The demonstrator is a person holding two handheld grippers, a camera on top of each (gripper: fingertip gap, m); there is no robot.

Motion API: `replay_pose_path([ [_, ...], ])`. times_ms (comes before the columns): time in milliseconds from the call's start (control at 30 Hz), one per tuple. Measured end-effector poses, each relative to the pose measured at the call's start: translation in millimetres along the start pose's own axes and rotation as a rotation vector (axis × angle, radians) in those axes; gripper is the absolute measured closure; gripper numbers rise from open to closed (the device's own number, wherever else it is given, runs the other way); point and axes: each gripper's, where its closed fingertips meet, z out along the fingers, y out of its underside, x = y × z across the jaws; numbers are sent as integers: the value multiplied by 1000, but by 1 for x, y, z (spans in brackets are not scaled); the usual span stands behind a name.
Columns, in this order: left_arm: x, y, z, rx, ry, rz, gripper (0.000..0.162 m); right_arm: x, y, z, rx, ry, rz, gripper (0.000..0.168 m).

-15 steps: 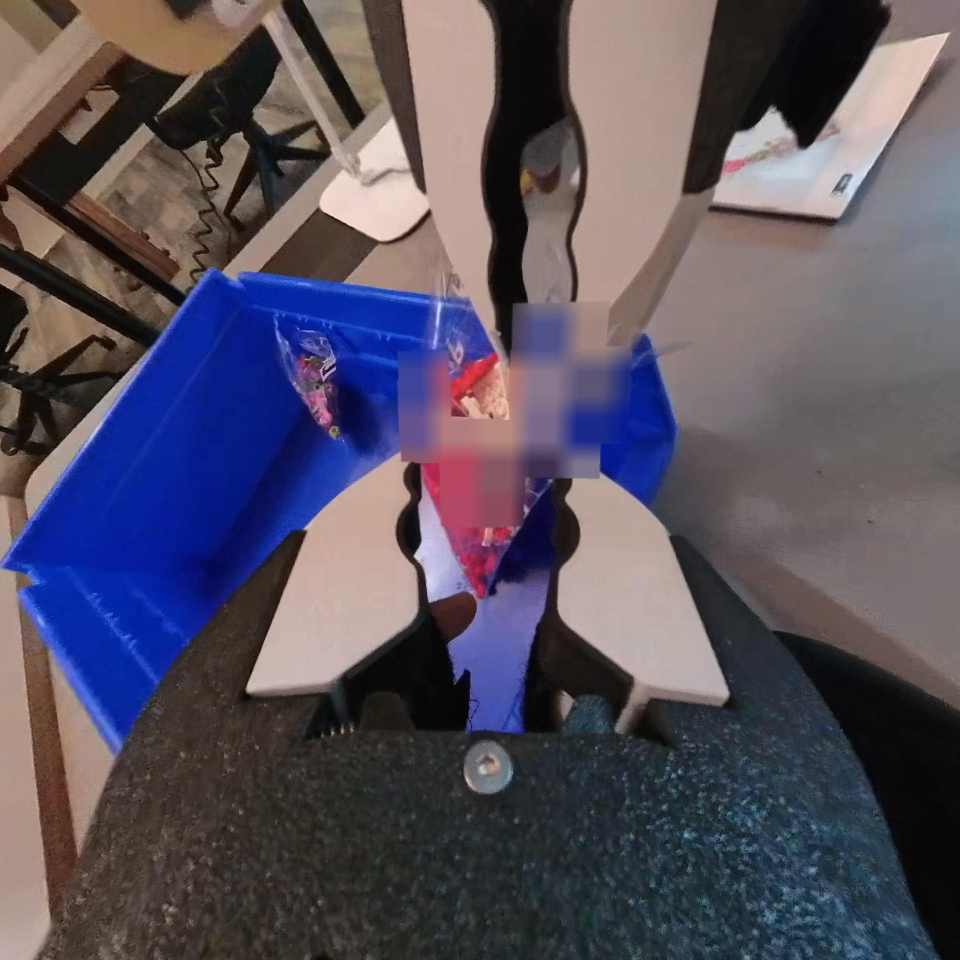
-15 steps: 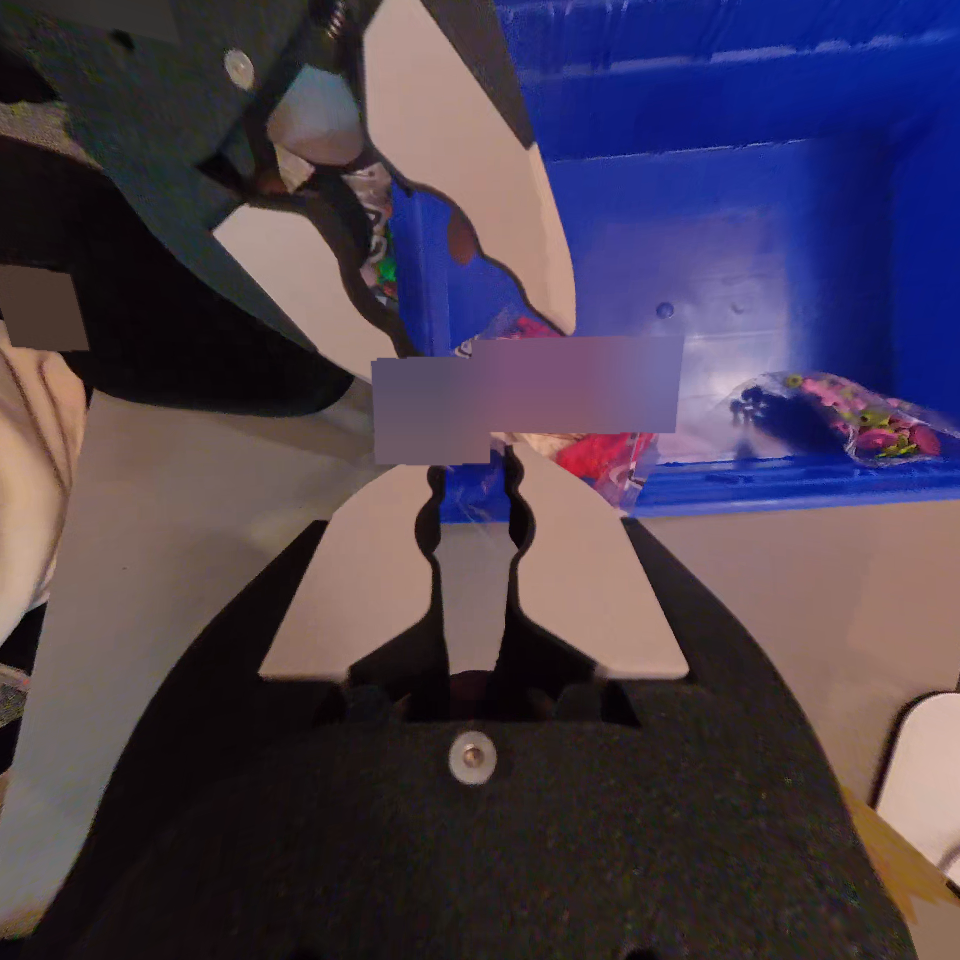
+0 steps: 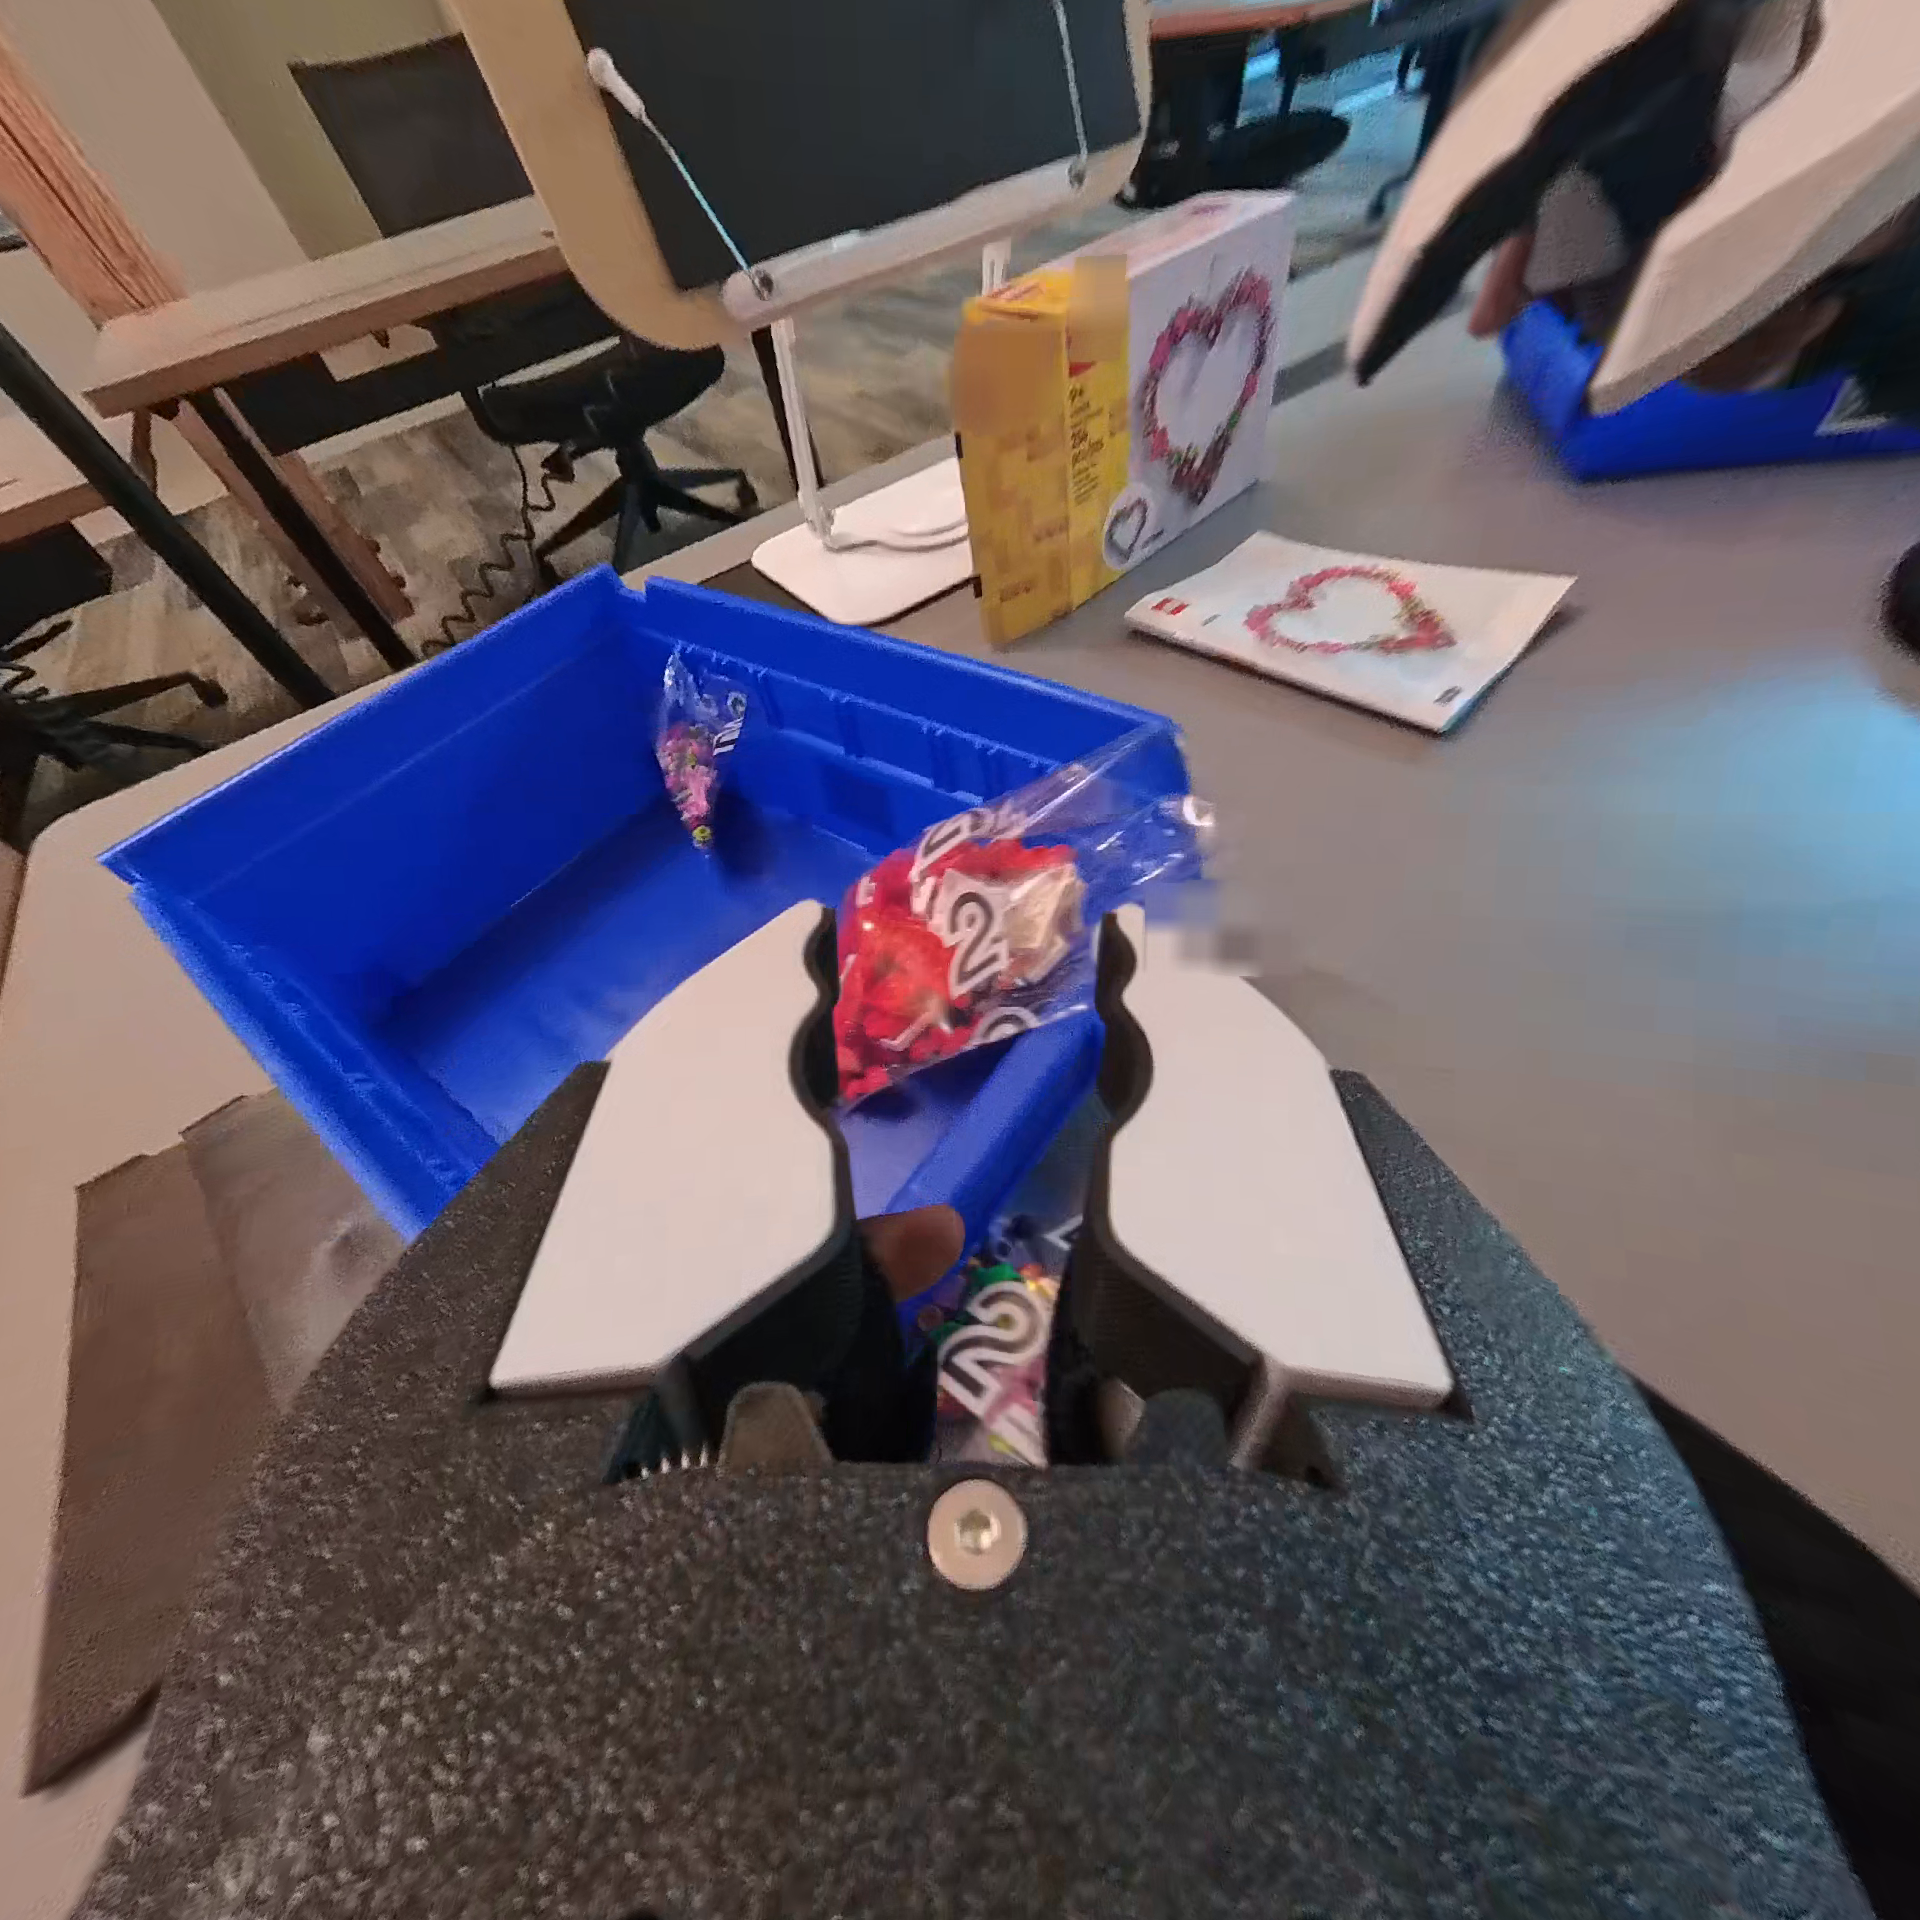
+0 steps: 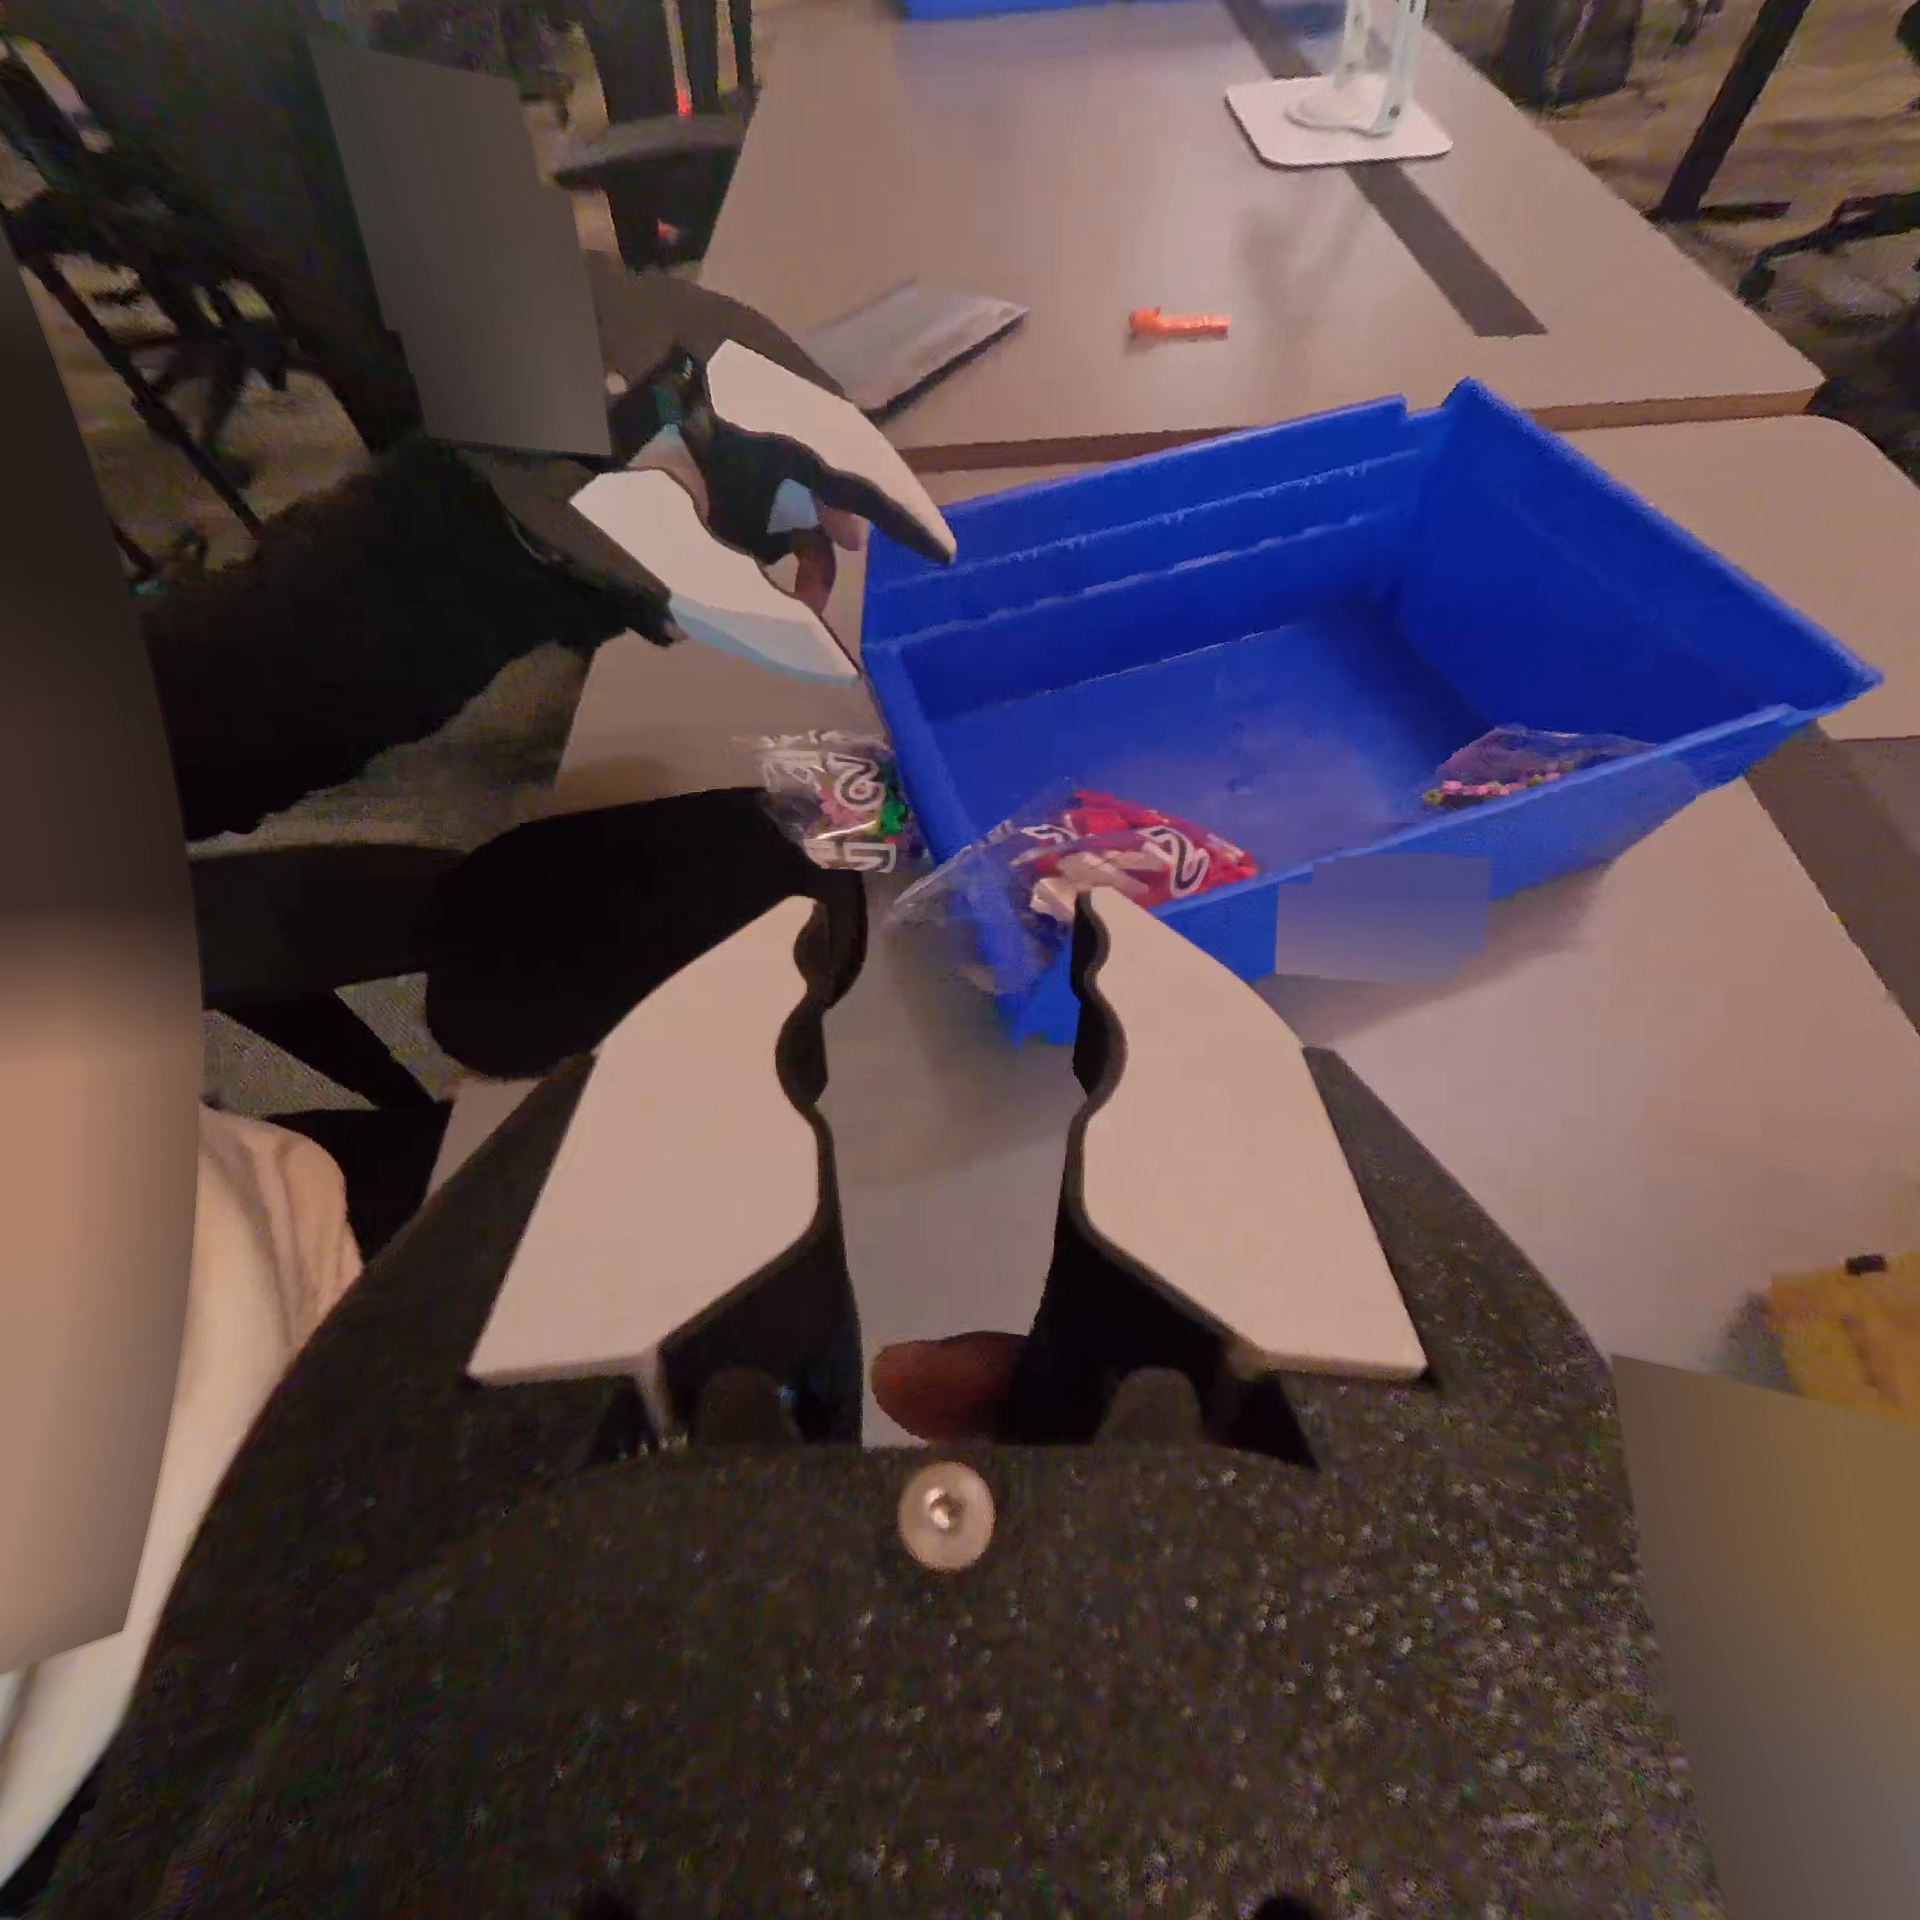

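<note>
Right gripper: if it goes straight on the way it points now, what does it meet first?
Probably the clear bag of red pieces draped over the near wall of the blue bin. The right gripper has open jaws with bare table between; depth is unclear.

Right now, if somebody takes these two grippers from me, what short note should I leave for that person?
Left gripper: open, empty, by a corner of the blue bin.
Right gripper: open, empty, over the grey table, short of the bin.
Red bag: draped over the bin's corner rim, partly in, partly out.
Mixed-colour bag: on the table just outside the bin.
Pink bag: inside the bin, against a wall.
Box and booklet: farther off on the table.
</note>
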Motion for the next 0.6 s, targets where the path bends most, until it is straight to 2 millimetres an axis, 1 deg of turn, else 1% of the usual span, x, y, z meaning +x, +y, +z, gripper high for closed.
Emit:
replay_pose_path([
  [33, 5, -2, -6, 27, 3, -20, 114, -9, 2, -9, 47, 5, 37, 121],
  [100, 14, -7, -19, 94, -1, -70, 114, -33, 4, -31, 173, -15, 120, 117],
  [167, 27, -17, -36, 195, 15, -139, 112, -59, 6, -55, 320, -26, 185, 102],
  [233, 46, -31, -55, 335, 75, -253, 111, -79, 19, -80, 424, 19, 221, 82],
  [300, 61, -43, -75, 458, 143, -397, 111, -94, 38, -103, 493, 105, 234, 63],
  [333, 69, -45, -82, 492, 186, -467, 109, -99, 51, -115, 504, 171, 232, 53],
  [400, 80, -44, -90, 508, 233, -575, 93, -106, 78, -143, 506, 333, 198, 35],
  [433, 80, -41, -91, 506, 205, -595, 82, -108, 92, -158, 501, 426, 177, 38],
  [467, 82, -38, -91, 501, 167, -578, 76, -110, 105, -173, 488, 517, 161, 39],
  [500, 84, -35, -90, 479, 125, -547, 76, -112, 118, -188, 469, 602, 161, 39],
  [567, 86, -29, -84, 431, 34, -507, 64, -118, 143, -216, 420, 741, 202, 33],
  [600, 87, -30, -82, 432, 7, -494, 57, -124, 154, -230, 402, 796, 219, 29],
])
